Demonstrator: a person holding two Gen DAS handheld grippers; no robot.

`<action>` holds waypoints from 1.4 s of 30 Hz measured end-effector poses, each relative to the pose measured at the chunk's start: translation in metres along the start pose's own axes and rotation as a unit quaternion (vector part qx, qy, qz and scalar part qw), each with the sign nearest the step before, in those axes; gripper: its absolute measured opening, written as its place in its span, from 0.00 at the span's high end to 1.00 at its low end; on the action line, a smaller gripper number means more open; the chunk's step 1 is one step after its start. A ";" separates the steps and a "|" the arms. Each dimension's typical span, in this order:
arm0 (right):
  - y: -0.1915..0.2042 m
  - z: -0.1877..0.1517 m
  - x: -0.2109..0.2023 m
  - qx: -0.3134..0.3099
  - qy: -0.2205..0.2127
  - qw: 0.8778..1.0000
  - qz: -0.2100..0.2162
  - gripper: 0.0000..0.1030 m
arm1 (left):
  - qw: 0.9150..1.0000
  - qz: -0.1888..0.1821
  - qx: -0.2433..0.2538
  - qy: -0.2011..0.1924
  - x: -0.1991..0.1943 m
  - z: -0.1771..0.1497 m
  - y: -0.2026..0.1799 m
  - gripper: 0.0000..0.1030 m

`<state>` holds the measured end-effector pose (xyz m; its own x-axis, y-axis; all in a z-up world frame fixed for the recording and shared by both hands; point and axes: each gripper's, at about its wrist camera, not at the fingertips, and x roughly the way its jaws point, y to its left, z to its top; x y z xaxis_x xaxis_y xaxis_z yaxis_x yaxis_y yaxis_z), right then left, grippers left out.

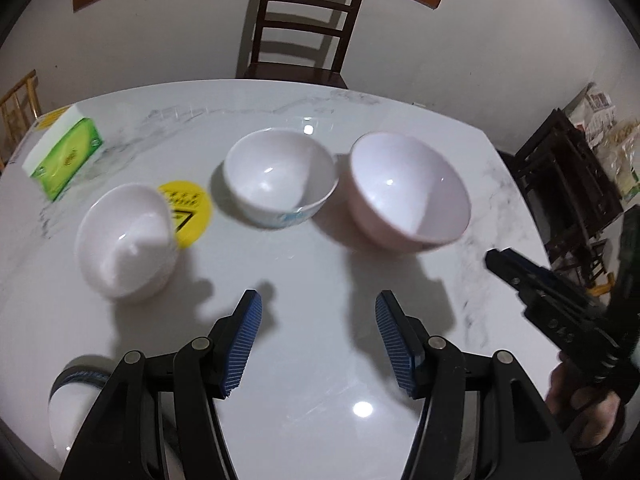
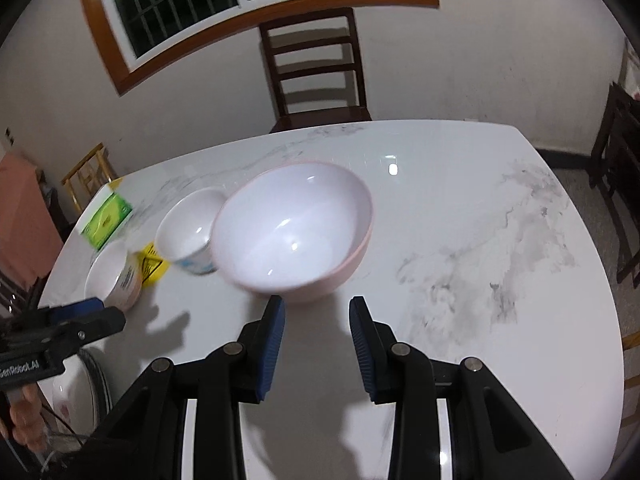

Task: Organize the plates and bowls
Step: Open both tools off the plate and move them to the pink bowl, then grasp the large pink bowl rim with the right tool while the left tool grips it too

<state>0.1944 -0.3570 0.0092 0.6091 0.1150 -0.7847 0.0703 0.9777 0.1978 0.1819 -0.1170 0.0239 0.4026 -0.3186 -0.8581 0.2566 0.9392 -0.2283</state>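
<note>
Three bowls stand in a row on the white marble table [image 1: 320, 280]. A small white bowl [image 1: 124, 240] is at the left, a white bowl with blue print [image 1: 280, 178] in the middle, and a large pink bowl [image 1: 408, 192] at the right. My left gripper [image 1: 318, 300] is open and empty, short of the bowls. My right gripper [image 2: 316, 304] is open and empty, its tips just in front of the pink bowl [image 2: 292, 232]. A white plate with a dark rim [image 1: 68, 404] lies at the near left under the left gripper.
A green tissue box [image 1: 64, 156] sits at the far left of the table, and a yellow round sticker [image 1: 188, 212] lies by the small bowl. A dark wooden chair [image 1: 304, 28] stands behind the far edge. Dark furniture [image 1: 568, 184] stands to the right.
</note>
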 end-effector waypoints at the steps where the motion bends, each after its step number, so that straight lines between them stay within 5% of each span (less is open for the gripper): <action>1: -0.003 0.005 0.004 0.005 0.002 1.000 0.002 0.67 | 1.000 -0.003 -0.008 0.005 0.003 0.006 -0.002 0.46; 11: -0.027 0.044 0.053 0.042 0.046 0.998 -0.010 0.67 | 0.995 -0.034 -0.076 0.061 0.053 0.052 -0.016 0.48; 15: -0.027 0.053 0.071 0.040 0.058 0.997 -0.015 0.67 | 0.994 -0.020 -0.086 0.071 0.074 0.062 -0.019 0.48; 23: -0.030 0.057 0.094 0.041 0.075 0.996 -0.014 0.67 | 0.993 -0.012 -0.077 0.085 0.104 0.063 -0.024 0.69; 27: -0.031 0.054 0.102 0.040 0.085 0.995 -0.019 0.84 | 0.993 -0.028 -0.076 0.086 0.112 0.063 -0.024 0.79; 42: -0.016 0.021 0.059 0.050 0.082 0.995 -0.028 0.84 | 0.994 -0.040 -0.052 0.087 0.082 0.035 -0.030 0.80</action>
<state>0.2460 -0.3697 -0.0282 0.4659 0.0960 -0.8796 0.1833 0.9621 0.2021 0.2377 -0.1757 -0.0240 0.2249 -0.3737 -0.8999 0.1862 0.9230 -0.3367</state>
